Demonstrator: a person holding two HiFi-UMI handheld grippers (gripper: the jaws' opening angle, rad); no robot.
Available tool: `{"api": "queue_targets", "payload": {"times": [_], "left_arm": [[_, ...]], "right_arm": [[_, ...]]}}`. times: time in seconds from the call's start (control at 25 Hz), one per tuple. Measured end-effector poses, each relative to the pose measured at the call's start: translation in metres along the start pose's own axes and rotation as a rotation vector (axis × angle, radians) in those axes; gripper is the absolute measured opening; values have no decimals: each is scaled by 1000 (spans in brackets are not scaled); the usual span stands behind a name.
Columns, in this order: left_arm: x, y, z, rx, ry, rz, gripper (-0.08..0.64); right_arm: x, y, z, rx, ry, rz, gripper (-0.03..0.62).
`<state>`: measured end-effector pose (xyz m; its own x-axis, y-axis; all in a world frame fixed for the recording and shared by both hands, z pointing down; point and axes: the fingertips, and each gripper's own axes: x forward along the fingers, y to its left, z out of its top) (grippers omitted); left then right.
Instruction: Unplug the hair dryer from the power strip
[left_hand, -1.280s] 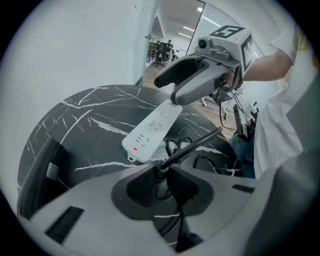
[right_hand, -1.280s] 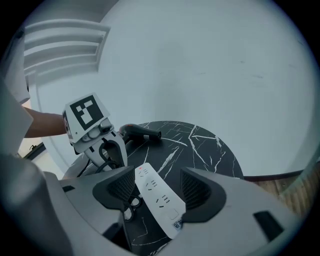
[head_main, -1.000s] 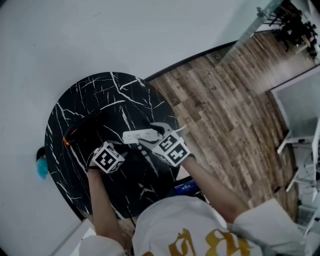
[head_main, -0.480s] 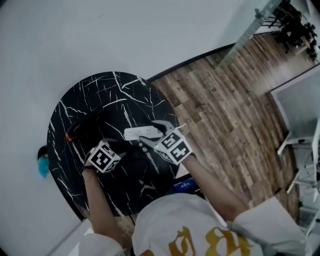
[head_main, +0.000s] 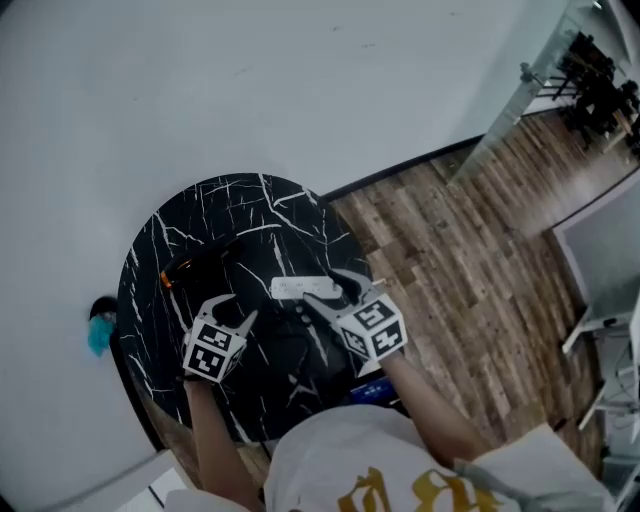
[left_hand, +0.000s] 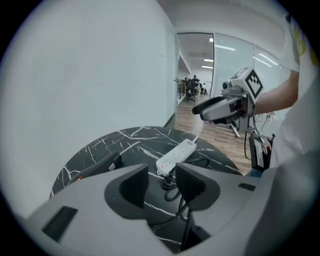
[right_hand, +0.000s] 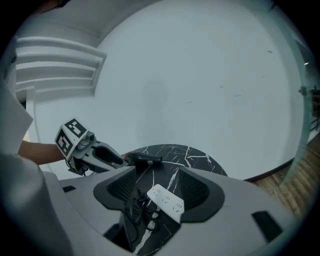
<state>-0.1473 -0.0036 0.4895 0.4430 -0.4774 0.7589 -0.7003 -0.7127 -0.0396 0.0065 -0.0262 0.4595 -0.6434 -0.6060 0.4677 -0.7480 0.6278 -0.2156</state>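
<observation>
Two claws: left claw (left_hand: 161, 172) just opening, right claw (right_hand: 157, 175) gaping, both empty.
Bench (head_main: 200, 215): carrying power strip (head_main: 298, 288), hair dryer (head_main: 200, 265).
Floor (head_main: 450, 260): wood.

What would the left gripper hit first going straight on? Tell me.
Probably the black cord coiled before the power strip; depth unclear. The left gripper's jaws have just been opening, nothing between them.

White power strip (head_main: 300, 288), red light lit at one end, sockets empty, lies flat mid-table (head_main: 150, 310). Black hair dryer (head_main: 205, 262), orange at one end, lies on its side nr the wall-side edge. Black cord (left_hand: 172, 192) coils loose by strip's end, unplugged.
</observation>
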Motion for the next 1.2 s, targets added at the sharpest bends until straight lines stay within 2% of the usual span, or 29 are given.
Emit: {"api": "queue_targets", "payload": {"times": [0.04, 0.08, 0.12, 0.2, 0.24, 0.44, 0.52, 0.68, 1.2], "left_arm": [[-7, -1, 9, -17, -46, 35, 149], [-14, 0, 17, -40, -93, 77, 89], [-22, 1, 25, -67, -140, 117, 12], [-37, 0, 40, -131, -236, 171, 0], [-45, -1, 47, -166, -283, 191, 0], [-83, -2, 75, -314, -519, 293, 0], [-94, -6, 81, -347, -577, 307, 0], [-101, -16, 85, -344, -608, 310, 0], [-96, -22, 77, -335, -576, 327, 0]], "right_arm": [[-7, 2, 5, -5, -20, -18, 259], [-14, 4, 11, -16, -45, -40, 215], [-21, 5, 19, -29, -73, -66, 143], [-33, 5, 31, -60, -127, -116, 25], [-37, 7, 37, -73, -151, -131, 0], [-59, 22, 66, -109, -275, -160, 0], [-67, 26, 73, -118, -300, -178, 0], [-74, 32, 79, -123, -307, -180, -2], [-83, 34, 74, -107, -323, -167, -2]]}}
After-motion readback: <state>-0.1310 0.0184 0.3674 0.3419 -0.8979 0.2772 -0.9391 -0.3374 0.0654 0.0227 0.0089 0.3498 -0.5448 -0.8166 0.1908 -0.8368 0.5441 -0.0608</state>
